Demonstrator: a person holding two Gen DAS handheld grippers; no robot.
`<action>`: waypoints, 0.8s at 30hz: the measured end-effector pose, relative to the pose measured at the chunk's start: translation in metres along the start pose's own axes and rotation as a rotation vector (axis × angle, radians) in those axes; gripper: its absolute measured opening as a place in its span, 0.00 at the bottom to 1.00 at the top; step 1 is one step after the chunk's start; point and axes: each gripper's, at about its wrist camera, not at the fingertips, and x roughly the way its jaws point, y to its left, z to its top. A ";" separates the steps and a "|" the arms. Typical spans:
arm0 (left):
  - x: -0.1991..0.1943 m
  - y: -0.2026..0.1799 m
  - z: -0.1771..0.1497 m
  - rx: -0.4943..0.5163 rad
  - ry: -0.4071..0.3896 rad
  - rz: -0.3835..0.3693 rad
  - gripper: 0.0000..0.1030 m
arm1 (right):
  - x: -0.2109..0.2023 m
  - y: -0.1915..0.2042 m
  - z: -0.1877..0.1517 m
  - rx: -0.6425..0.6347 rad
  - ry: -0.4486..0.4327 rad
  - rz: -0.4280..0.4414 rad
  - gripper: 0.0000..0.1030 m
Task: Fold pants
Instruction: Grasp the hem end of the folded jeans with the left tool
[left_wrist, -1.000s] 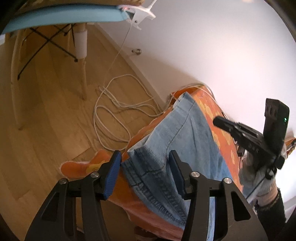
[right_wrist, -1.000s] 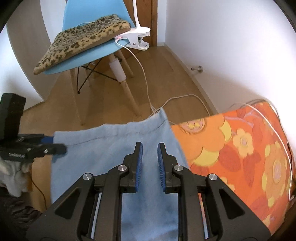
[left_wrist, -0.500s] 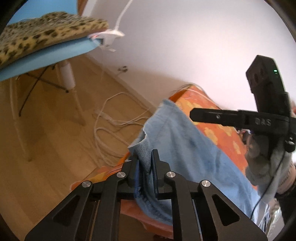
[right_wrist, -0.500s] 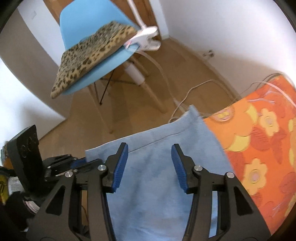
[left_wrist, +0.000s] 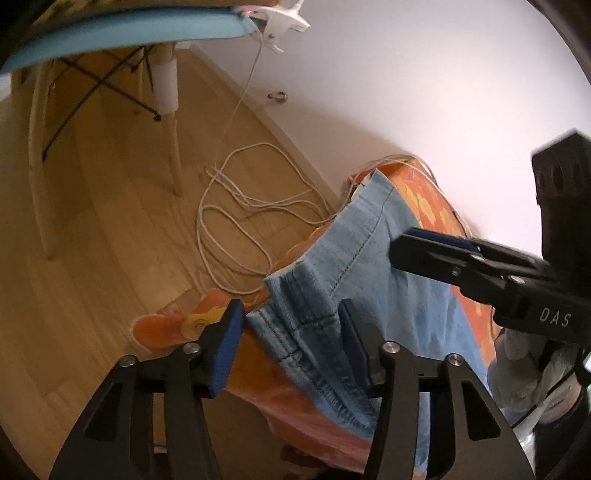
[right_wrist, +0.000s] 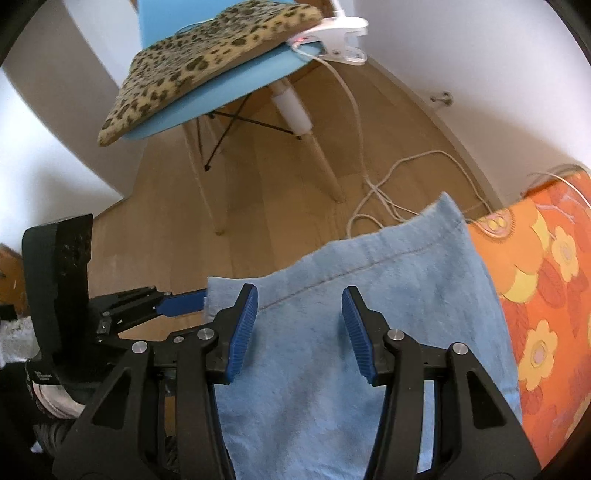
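The left gripper (left_wrist: 291, 343) stood with its blue-padded fingers wide apart, straddling the hemmed near corner of the pants (left_wrist: 369, 288) without clamping it. It reached in low from the near left, pointing along the cloth's edge. The right gripper (right_wrist: 299, 325) was likewise spread open, its pads hovering over the flat denim with nothing between them, held level and aimed toward the far hem. In the left wrist view it came in from the right, above the fabric, with a white-gloved hand (left_wrist: 524, 369) behind it. The light blue pants lay spread on an orange flowered cover (right_wrist: 546, 280), their far edge overhanging the wooden floor (right_wrist: 258, 206). Beyond stood a blue chair (right_wrist: 221, 92) carrying a leopard-print cushion (right_wrist: 199, 59), with white cable (left_wrist: 236, 229) looped on the floor.
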 end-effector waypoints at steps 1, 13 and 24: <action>0.001 0.002 0.001 -0.023 0.001 -0.008 0.52 | -0.003 -0.003 -0.003 0.014 -0.003 -0.015 0.49; -0.014 -0.012 0.002 -0.006 -0.076 -0.047 0.14 | 0.011 -0.032 -0.026 0.121 0.092 -0.082 0.49; -0.028 -0.031 -0.004 0.074 -0.133 -0.119 0.13 | -0.008 -0.014 0.011 0.251 0.067 0.014 0.49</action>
